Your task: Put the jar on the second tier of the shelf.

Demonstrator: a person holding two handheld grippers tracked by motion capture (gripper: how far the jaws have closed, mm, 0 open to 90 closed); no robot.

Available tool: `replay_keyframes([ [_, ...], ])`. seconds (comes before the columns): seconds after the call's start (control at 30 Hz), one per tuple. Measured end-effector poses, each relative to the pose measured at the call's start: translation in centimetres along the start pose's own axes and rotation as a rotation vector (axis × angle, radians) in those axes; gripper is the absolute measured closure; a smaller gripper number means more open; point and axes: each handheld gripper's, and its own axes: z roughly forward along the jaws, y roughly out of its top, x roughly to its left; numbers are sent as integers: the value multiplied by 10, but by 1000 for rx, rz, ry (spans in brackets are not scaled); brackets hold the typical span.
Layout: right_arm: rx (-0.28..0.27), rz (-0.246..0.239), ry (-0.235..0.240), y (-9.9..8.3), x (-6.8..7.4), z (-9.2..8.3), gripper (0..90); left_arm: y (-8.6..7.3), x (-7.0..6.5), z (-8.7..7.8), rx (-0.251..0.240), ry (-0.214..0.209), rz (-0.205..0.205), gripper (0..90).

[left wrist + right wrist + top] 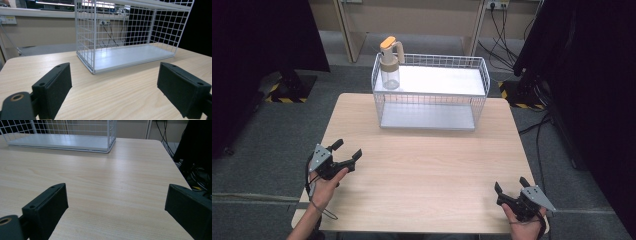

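A white wire rack (430,92) with two shelves stands at the far middle of the wooden table (422,170). On the left end of its top shelf stands a clear spray bottle (390,62) with an orange and beige head. My left gripper (347,149) is held low over the table's left side, open, nothing between its jaws. My right gripper (511,185) rests near the front right corner, also open and empty. In the left gripper view the wire rack (125,35) stands ahead of the left gripper (113,86). The right gripper (117,207) points across bare wood, with the rack's corner (75,137) at upper left.
Dark curtains hang at both sides of the room. Cables and a black stand base (532,85) lie on the grey floor to the right of the table. A wooden desk frame (412,25) stands behind the rack.
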Motion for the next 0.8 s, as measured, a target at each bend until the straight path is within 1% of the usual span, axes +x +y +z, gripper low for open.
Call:
replay_keyframes([
  [0.3, 0, -2, -1, 0, 0, 0, 46, -18, 3, -6, 37, 13, -12, 118],
  [0.5, 0, -3, -1, 0, 0, 0, 46, -20, 5, -7, 42, 19, -13, 118],
  [0.6, -2, -2, -1, 0, 0, 0, 46, -22, 6, -8, 52, 21, -8, 118],
  [0.8, -1, -3, -1, 0, 0, 0, 46, -24, 7, -10, 57, 30, -2, 118],
])
